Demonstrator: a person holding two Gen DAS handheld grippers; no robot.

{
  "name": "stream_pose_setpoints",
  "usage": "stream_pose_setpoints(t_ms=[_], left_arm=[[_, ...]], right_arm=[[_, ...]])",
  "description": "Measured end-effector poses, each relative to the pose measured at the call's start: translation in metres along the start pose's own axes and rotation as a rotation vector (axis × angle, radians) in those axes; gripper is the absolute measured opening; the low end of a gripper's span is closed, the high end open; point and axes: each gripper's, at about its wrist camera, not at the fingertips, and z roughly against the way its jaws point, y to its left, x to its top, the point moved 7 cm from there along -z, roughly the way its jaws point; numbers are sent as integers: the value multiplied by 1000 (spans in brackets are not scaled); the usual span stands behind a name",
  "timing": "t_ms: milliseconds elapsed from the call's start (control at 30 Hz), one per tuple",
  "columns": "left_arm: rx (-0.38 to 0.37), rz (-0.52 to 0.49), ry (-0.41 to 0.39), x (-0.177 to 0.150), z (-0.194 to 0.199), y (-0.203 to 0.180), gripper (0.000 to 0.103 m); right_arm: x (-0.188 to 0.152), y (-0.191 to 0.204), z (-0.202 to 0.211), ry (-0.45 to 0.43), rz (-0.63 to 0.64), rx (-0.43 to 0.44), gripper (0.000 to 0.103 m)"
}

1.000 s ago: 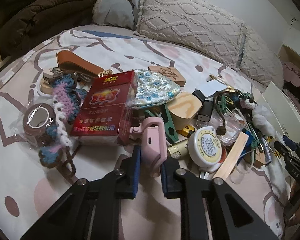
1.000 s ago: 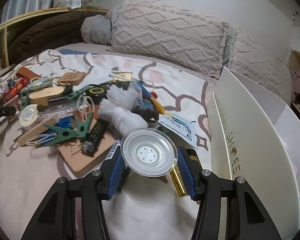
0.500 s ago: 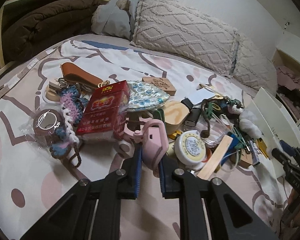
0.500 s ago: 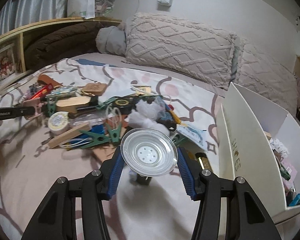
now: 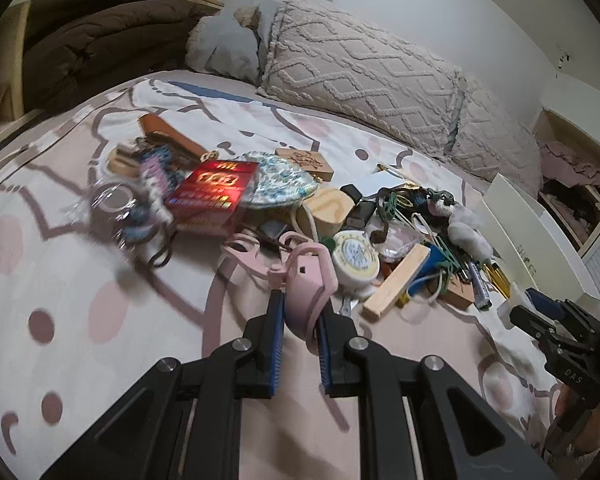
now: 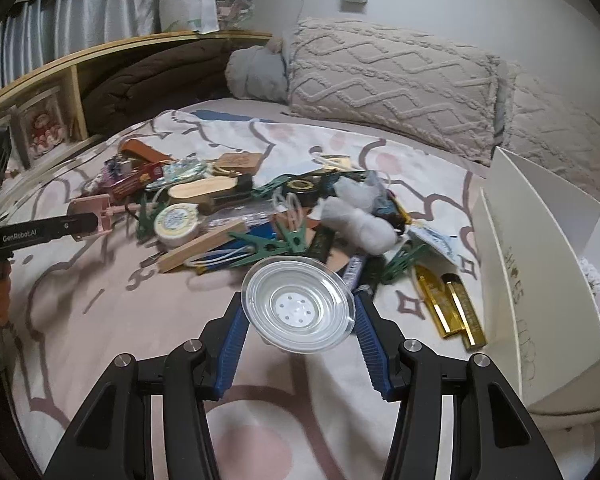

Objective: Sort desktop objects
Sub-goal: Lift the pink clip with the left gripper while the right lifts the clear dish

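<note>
Clamping a pink plastic clip-like gadget [image 5: 306,292] between its blue pads, the left gripper [image 5: 300,312] has its jaws drawn close together on the thing, which hangs just above the patterned bedspread [image 5: 80,280] in front of the heap of small objects. In the right wrist view the same pink gadget shows at the far left, at the tip of the left gripper's black arm. The right gripper [image 6: 298,314] stands about half open, and its blue pads press the rim of a clear round plastic lid [image 6: 298,306] on both sides, so the lid is held up off the bed, tilted toward the camera. Behind it the heap lies spread across the bed: a red cigarette pack [image 5: 212,196], a round white tin [image 6: 177,220] with a yellowish label, a light wooden block [image 6: 202,246], green clothes pegs [image 6: 260,242], white cotton balls [image 6: 356,216] and two gold bars [image 6: 450,308] near the white open box [image 6: 540,280], which stands at the right of the heap. Textured beige pillows [image 6: 392,80] lie along the wall behind.
</note>
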Motion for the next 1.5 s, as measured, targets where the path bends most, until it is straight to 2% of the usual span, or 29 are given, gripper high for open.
stream_pose_setpoints(t_ms=[233, 333, 433, 633, 967, 1133, 1267, 1500], left_arm=[[70, 11, -25, -20, 17, 12, 15], [113, -3, -53, -26, 26, 15, 15], [122, -16, -85, -30, 36, 12, 15], [85, -17, -78, -50, 45, -3, 15], [-58, -67, -39, -82, 56, -48, 15], [-120, -105, 1, -97, 54, -69, 15], [-120, -144, 14, -105, 52, -76, 15], [-98, -148, 21, -108, 46, -73, 15]], right_arm=[[-3, 20, 9, -6, 18, 62, 54], [-6, 30, 12, -4, 27, 87, 54], [-10, 40, 14, 4, 40, 97, 54], [-17, 55, 22, 8, 51, 131, 54], [-27, 49, 48, -27, -7, 130, 54], [-40, 44, 52, -11, -33, 133, 54], [-46, 47, 51, 4, -23, 135, 54], [-56, 53, 38, 55, 4, 114, 54]])
